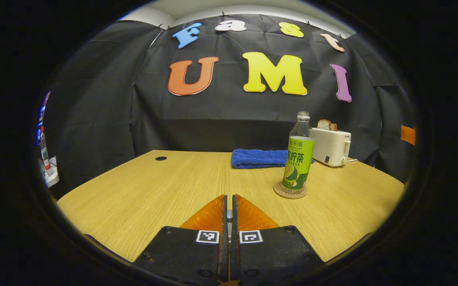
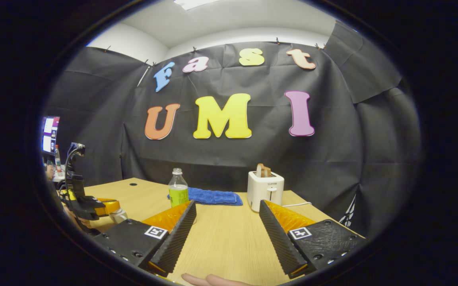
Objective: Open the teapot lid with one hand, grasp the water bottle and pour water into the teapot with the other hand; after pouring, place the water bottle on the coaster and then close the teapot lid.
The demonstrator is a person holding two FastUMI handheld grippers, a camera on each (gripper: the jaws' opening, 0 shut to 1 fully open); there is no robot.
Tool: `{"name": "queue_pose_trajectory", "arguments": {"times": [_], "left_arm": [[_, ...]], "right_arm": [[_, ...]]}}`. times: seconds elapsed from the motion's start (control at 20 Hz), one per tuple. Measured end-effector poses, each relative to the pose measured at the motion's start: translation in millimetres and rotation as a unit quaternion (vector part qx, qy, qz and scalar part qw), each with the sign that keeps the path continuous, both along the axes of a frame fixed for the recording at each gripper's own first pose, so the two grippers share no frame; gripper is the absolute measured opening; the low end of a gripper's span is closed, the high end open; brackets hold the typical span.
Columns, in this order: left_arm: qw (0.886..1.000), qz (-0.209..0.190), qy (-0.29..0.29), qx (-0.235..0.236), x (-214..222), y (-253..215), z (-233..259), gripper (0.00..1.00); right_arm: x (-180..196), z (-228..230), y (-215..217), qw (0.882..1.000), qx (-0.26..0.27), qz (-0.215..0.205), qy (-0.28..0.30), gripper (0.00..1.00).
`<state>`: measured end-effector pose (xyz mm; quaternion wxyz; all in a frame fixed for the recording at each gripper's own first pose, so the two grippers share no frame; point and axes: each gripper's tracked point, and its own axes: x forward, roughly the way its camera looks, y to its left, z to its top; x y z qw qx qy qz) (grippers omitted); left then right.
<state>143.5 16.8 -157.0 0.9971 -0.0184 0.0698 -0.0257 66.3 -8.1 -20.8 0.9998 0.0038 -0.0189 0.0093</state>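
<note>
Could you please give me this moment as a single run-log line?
bottle: upright on coaster, uncapped | left gripper: shut, empty | right gripper: open, empty | table: towel, toaster behind

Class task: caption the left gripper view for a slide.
Shut left tool faces a water bottle standing on its coaster.

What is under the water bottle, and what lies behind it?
The water bottle stands on a round coaster. Behind it lies a folded blue towel, partly covered by the bottle; a white toaster stands beside it.
</note>
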Motion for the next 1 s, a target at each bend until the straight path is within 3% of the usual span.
{"name": "queue_pose_trajectory", "arguments": {"times": [0.2, 0.3, 0.35, 0.5, 0.65, 0.75, 0.95, 1.0], "left_arm": [[0.999, 0.03, 0.001, 0.013, 2, -1, 0, 0.05], [1.0, 0.021, 0.0, 0.011, 0, -9, 2, 0.09], [1.0, 0.016, -0.001, 0.005, -1, -12, 3, 0.24], [1.0, 0.022, -0.002, -0.01, -5, -9, 9, 0.44], [1.0, 0.027, -0.007, -0.005, -9, -8, 21, 0.75], [0.999, 0.029, -0.014, 0.003, -15, -7, 34, 0.84], [1.0, 0.02, -0.018, 0.001, -32, -14, 61, 0.86], [1.0, 0.018, -0.02, -0.008, -37, -17, 70, 0.88]], "right_arm": [[1, -3, 4, 1.0, -0.004, 0.002, 0.005, 0.97], [1, -2, 4, 1.0, -0.005, 0.002, 0.005, 0.97], [-1, -2, 5, 1.0, -0.006, 0.002, 0.003, 0.95], [-3, 2, 5, 1.0, -0.01, -0.001, 0.001, 0.95], [-5, 4, 2, 1.0, -0.016, -0.01, -0.001, 0.95], [-7, 10, -2, 1.0, -0.018, -0.017, -0.005, 0.95], [-15, 16, -4, 1.0, -0.011, -0.022, -0.004, 0.97], [-17, 17, -2, 1.0, -0.014, -0.022, -0.003, 0.93]]}}
